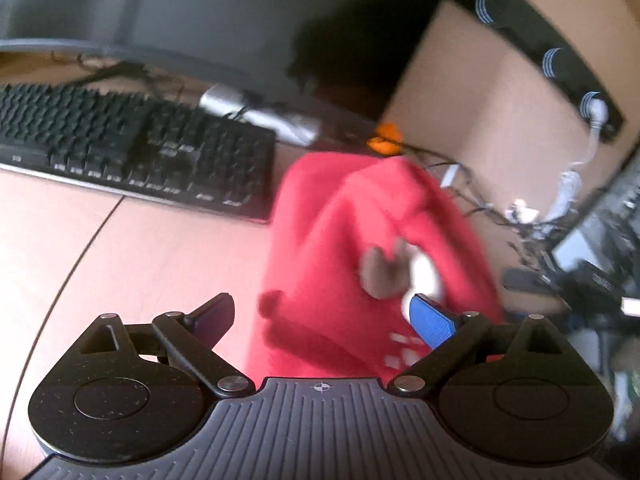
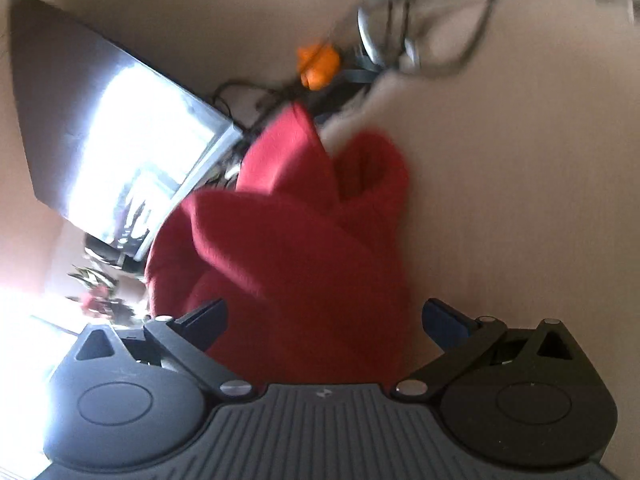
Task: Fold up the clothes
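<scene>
Both my grippers stand with their jaws wide apart and nothing between the pads, and the red garment (image 1: pixel 360 240) lies straight ahead of each of them as a bunched heap, not yet spread flat on the desk (image 1: pixel 132 256). From my left gripper (image 1: pixel 324 322) the cloth sits forward and a little toward my right finger, whose blue pad (image 1: pixel 432 326) overlaps its near hem, though the blur will not let me say whether it touches. The heap runs lengthwise away from me toward the back edge of the desk, where the keyboard (image 1: pixel 132 152) lies off to its left and a small orange object (image 1: pixel 384 138) sits just beyond its far end among cables. From my right gripper (image 2: pixel 324 322) the same garment (image 2: pixel 288 248) fills the gap between the fingers, its long axis again pointing away toward the orange object (image 2: pixel 318 64), with a rolled fold at the far end. I judge the right gripper the better centred on the near hem, so it should take that edge first; the left needs a small shift toward its own right side.
</scene>
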Available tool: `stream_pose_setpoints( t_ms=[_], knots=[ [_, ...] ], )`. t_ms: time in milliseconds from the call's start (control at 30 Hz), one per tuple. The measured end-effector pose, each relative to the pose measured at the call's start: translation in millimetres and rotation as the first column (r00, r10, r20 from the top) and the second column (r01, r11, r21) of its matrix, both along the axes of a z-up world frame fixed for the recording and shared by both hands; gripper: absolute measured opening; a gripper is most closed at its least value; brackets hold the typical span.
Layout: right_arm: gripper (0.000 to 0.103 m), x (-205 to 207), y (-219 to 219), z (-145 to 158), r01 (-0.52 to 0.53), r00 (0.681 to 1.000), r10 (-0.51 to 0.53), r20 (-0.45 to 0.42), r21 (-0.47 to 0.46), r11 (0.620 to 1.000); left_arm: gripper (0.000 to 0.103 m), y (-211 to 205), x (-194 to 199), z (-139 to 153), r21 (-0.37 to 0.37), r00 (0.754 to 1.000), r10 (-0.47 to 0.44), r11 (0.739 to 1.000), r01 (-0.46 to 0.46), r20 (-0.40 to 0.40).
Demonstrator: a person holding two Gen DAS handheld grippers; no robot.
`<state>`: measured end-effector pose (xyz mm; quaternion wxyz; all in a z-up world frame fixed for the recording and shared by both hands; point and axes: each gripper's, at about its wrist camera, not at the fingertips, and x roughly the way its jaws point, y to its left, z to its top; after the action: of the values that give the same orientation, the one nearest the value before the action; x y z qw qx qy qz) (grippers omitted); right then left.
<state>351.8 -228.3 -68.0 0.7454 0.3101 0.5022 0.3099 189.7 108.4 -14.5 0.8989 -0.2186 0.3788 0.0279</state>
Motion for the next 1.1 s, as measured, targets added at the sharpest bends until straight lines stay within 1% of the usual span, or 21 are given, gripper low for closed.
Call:
stream_pose_setpoints(
  t_ms=[33,100,133,200,233,300,333,400,467,533,600,667,700,733,800,833,900,967,1033,1067,1100],
  knots=[
    [0.103,-4,5,7,-0.027,0.999,0.027,0.026,0.015,1.0,0.097,2,7,-4,-0.016,1.0,0.0,1.0,-0.001,-0.023],
    [0.103,-17,21,35,-0.109,0.98,0.11,0.167,-0.016,0.994,0.097,0,9,12,-0.054,0.996,-0.063,0.996,0.066,0.056],
    [0.103,-23,31,48,-0.152,0.958,0.163,0.237,-0.064,0.986,0.097,-2,9,22,-0.071,0.99,-0.095,0.992,0.102,0.1],
    [0.103,-31,54,61,-0.214,0.91,0.265,0.318,-0.185,0.959,0.097,-3,6,42,-0.009,0.975,-0.145,0.989,0.149,0.167],
    [0.103,-33,63,60,-0.23,0.897,0.302,0.324,-0.243,0.943,0.097,-3,7,49,0.038,0.975,-0.148,0.989,0.144,0.164],
    [0.103,-39,81,55,-0.24,0.875,0.359,0.324,-0.354,0.904,0.098,0,14,46,0.152,0.988,-0.124,0.982,0.108,0.095],
    [0.103,-43,86,54,-0.236,0.862,0.382,0.334,-0.401,0.885,0.098,0,19,38,0.21,0.992,-0.114,0.972,0.102,0.046],
    [0.103,-50,90,62,-0.232,0.835,0.415,0.362,-0.453,0.861,0.098,-1,30,20,0.323,0.995,-0.087,0.941,0.099,-0.051],
    [0.103,-50,87,75,-0.206,0.832,0.396,0.388,-0.447,0.871,0.098,-1,33,6,0.372,0.991,-0.105,0.919,0.13,-0.087],
    [0.103,-41,82,89,-0.124,0.842,0.331,0.425,-0.445,0.887,0.099,-1,32,1,0.383,0.989,-0.125,0.912,0.147,-0.084],
    [0.103,-25,84,97,-0.013,0.856,0.253,0.451,-0.47,0.883,0.099,1,33,0,0.385,0.987,-0.136,0.909,0.158,-0.084],
    [0.103,-9,95,96,0.049,0.867,0.213,0.45,-0.502,0.863,0.099,3,31,-3,0.378,0.986,-0.148,0.91,0.168,-0.081],
    [0.103,-1,103,92,0.072,0.873,0.205,0.444,-0.53,0.845,0.099,5,31,-4,0.372,0.985,-0.152,0.912,0.171,-0.081],
    [0.103,6,111,84,0.087,0.88,0.205,0.429,-0.569,0.818,0.099,7,30,-4,0.364,0.985,-0.156,0.915,0.174,-0.079],
    [0.103,20,127,60,0.103,0.904,0.205,0.375,-0.657,0.747,0.099,10,28,-4,0.348,0.984,-0.164,0.92,0.18,-0.075],
    [0.103,30,133,45,0.09,0.923,0.193,0.334,-0.673,0.734,0.099,12,28,-5,0.342,0.983,-0.169,0.921,0.185,-0.075],
    [0.103,35,129,34,0.094,0.948,0.125,0.293,-0.632,0.769,0.099,18,28,-5,0.318,0.98,-0.185,0.927,0.197,-0.068],
    [0.103,28,114,43,0.112,0.949,0.089,0.302,-0.589,0.8,0.099,27,28,-3,0.276,0.978,-0.203,0.938,0.21,-0.053],
    [0.103,15,93,54,0.127,0.949,0.046,0.311,-0.512,0.849,0.098,35,28,0,0.233,0.975,-0.221,0.947,0.224,-0.037],
    [0.103,10,82,58,0.131,0.952,0.02,0.304,-0.468,0.874,0.098,44,28,3,0.143,0.971,-0.238,0.961,0.237,-0.01],
    [0.103,2,69,61,0.132,0.957,-0.005,0.289,-0.421,0.898,0.098,54,28,4,0.023,0.965,-0.26,0.966,0.259,0.025]
  ],
)
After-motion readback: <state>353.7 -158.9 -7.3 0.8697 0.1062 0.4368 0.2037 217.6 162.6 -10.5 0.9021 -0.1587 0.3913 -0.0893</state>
